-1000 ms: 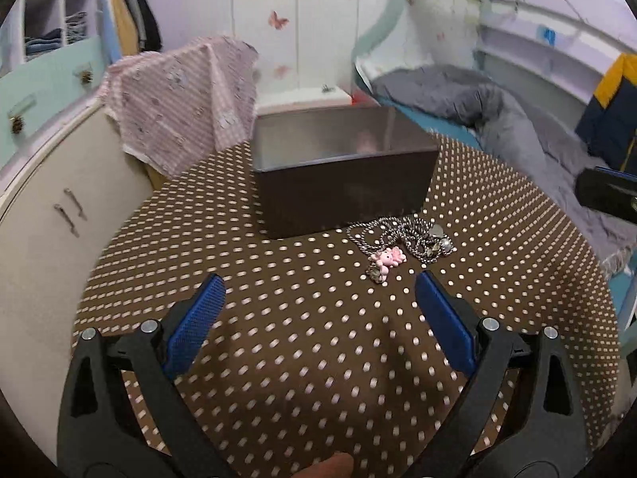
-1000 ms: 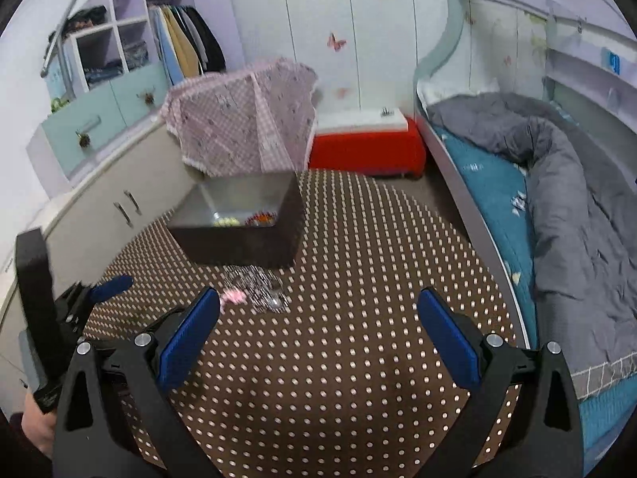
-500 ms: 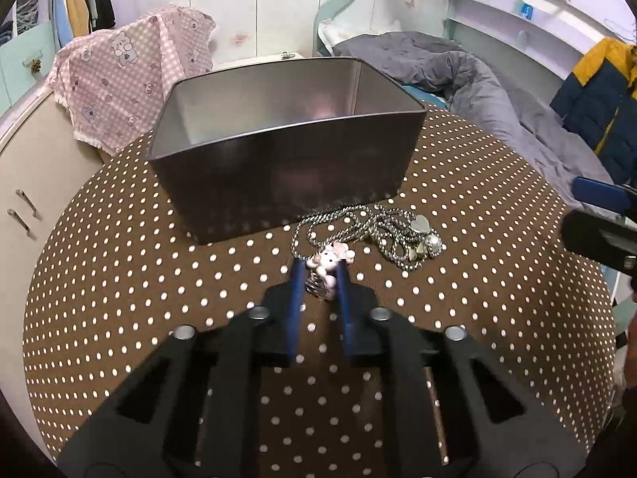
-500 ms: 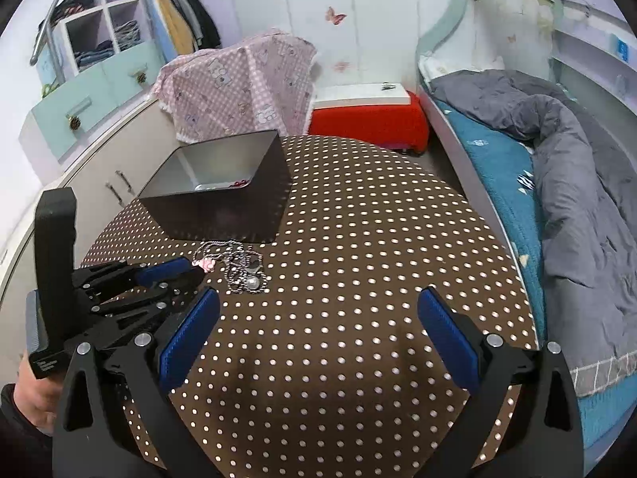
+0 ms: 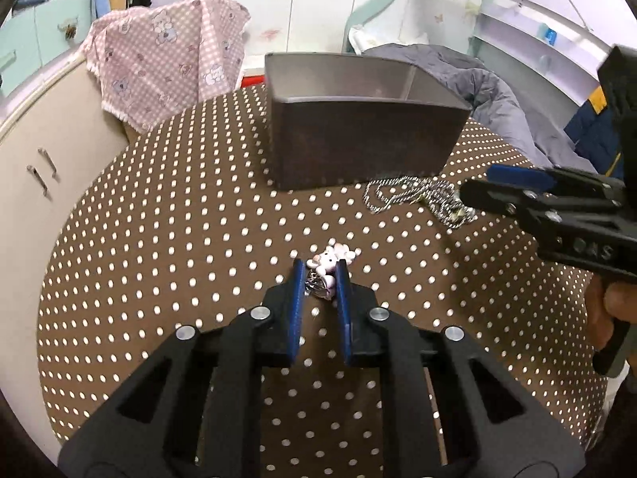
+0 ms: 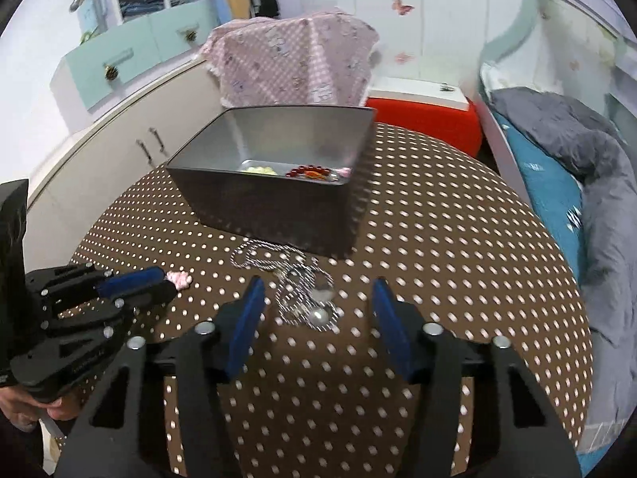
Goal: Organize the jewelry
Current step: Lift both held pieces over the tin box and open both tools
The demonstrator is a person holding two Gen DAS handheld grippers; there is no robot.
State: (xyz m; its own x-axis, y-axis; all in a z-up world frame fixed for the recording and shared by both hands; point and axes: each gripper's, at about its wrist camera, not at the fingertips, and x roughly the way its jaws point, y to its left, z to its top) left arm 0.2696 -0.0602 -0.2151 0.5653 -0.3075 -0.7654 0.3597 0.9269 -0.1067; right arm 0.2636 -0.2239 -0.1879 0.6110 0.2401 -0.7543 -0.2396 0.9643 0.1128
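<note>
The left gripper has its fingers drawn narrow around a pink charm, which sticks out ahead of the tips while a small metal bit of it sits between the blue pads. The charm is low over the bench, which wears a brown cloth with white dots; whether it touches the cloth I cannot tell. From the right wrist view the same gripper comes in from the left edge with the charm at its tip.

The right gripper has its fingers spread wide and holds nothing. Between them, on the cloth, lies a tangle of silver chains with a round silver bead at the near end. In the left view the chains lie just in front of the tin, well apart from the charm, with the right gripper reaching over their right end.

The tin is a dark open box standing beyond the chains, close to them. Inside it on the silver floor lie red beads and something pale yellow. A pink checked cloth hangs behind the bench, and a bed with a grey quilt is on the right
</note>
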